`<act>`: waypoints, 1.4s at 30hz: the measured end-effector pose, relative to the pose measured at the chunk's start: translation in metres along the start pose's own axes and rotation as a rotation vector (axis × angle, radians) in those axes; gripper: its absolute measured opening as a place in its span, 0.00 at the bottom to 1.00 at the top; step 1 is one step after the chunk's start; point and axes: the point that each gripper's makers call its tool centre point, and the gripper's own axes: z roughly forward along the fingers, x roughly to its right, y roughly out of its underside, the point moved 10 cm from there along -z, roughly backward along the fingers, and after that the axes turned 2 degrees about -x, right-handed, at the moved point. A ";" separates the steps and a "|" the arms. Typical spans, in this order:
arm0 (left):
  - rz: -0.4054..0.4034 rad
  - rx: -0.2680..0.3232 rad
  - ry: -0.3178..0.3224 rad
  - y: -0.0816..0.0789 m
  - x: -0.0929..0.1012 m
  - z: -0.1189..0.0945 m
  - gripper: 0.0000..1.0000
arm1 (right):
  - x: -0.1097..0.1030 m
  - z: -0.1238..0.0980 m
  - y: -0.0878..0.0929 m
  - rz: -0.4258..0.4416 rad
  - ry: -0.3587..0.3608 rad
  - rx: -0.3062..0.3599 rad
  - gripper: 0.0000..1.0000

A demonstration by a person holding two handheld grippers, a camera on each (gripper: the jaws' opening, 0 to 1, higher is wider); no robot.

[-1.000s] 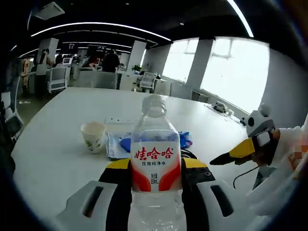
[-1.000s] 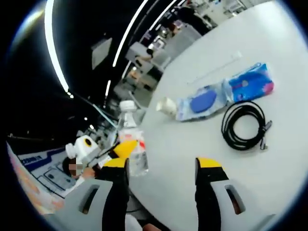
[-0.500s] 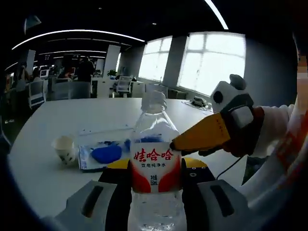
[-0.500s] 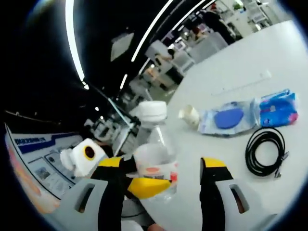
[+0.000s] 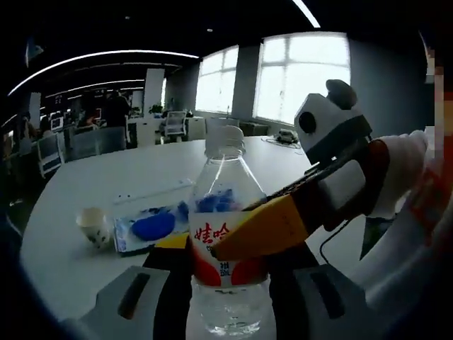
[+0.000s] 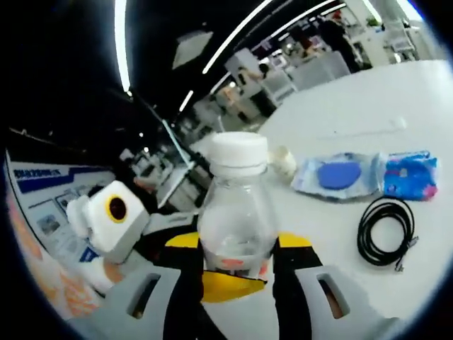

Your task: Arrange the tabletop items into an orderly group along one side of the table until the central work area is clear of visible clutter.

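An open-plan office — a dark ceiling crossed by long light strips (image 5: 106, 57), and tall bright windows (image 5: 301, 78) along one wall. Beyond the white table (image 5: 85, 191) stand desks and what look like office chairs (image 5: 53, 149) — too blurred to be sure.

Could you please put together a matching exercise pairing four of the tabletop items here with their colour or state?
Things:
1. water bottle
2. paper cup
3. cable
4. wipes pack

Descriptions:
A. black, coiled on the table
B. blue with pink print, lying flat
C. clear with a white cap, between both grippers' jaws
D. small, pale, standing upright

Pairs: 1-C, 2-D, 3-A, 4-B
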 end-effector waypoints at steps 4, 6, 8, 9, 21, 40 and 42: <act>-0.007 0.010 -0.055 0.003 0.001 0.005 0.41 | 0.006 0.002 -0.003 -0.038 0.015 -0.017 0.36; -0.041 0.016 -0.042 0.003 -0.001 0.004 0.40 | 0.010 0.002 -0.003 -0.011 0.013 -0.022 0.36; -0.058 0.027 -0.038 0.002 -0.003 0.003 0.41 | 0.012 -0.001 -0.005 -0.010 0.011 -0.016 0.36; -0.067 0.033 -0.033 0.002 -0.004 0.002 0.41 | 0.012 -0.002 -0.005 -0.010 0.013 -0.014 0.36; -0.385 0.172 -0.112 0.004 -0.038 -0.033 0.44 | 0.030 -0.017 -0.014 -0.007 0.063 0.006 0.36; -0.259 0.151 0.045 -0.053 -0.007 0.003 0.51 | 0.013 -0.012 -0.005 -0.176 0.113 -0.076 0.36; -0.242 0.139 0.030 -0.054 -0.008 0.005 0.49 | 0.012 -0.010 -0.003 -0.190 0.116 -0.083 0.36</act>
